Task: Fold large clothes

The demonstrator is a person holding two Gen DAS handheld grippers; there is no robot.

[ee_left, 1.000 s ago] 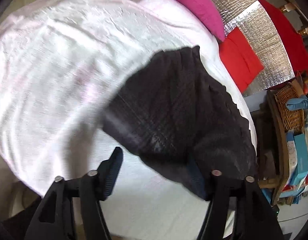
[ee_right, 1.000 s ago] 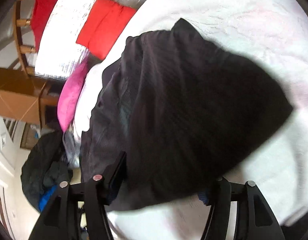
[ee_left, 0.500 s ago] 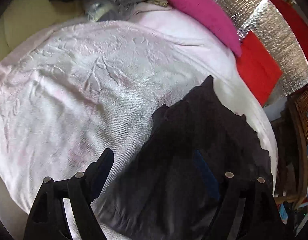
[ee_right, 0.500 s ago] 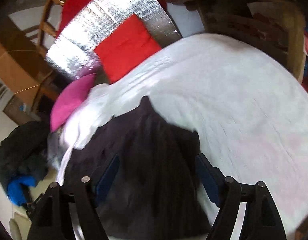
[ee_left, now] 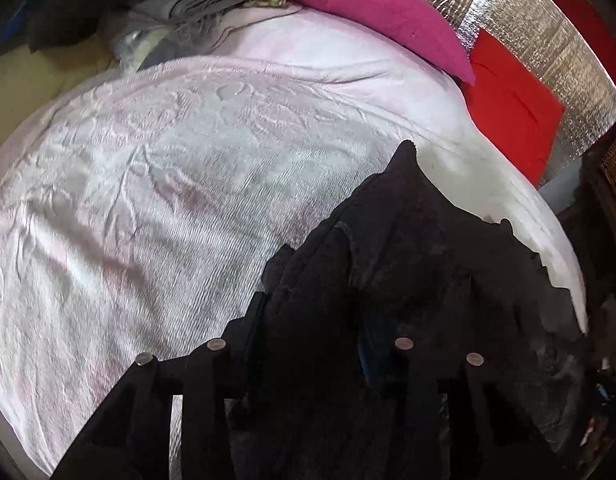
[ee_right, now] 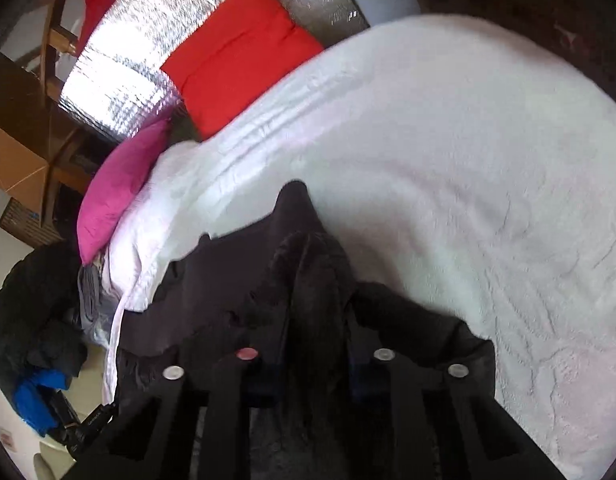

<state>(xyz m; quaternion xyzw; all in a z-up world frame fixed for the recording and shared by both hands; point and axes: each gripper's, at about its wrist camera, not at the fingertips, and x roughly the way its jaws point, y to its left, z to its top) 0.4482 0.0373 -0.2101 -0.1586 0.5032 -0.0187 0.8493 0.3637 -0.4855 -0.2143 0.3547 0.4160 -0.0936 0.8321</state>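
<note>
A large dark garment point(ee_left: 419, 248) lies bunched on the pale pink bedspread point(ee_left: 168, 184) near the bed's near edge. My left gripper point(ee_left: 311, 320) is closed on a thick fold of it, and the cloth fills the space between the jaws. In the right wrist view the same garment point(ee_right: 308, 264) runs up between my right gripper point(ee_right: 311, 320), whose jaws are closed on a fold of it. The fingertips of both grippers are hidden by the dark cloth.
A magenta pillow point(ee_left: 371, 4) and a red cushion point(ee_left: 511, 100) lie at the head of the bed against a silver foil panel point(ee_left: 547, 40). Grey clothes point(ee_left: 196, 12) are heaped at the far corner. A dark jacket point(ee_right: 32, 312) lies on the floor beside the bed.
Both grippers went from wide open over the garment to closed on folds of it. The garment has dropped from spread in the air to bunched on the bed.
</note>
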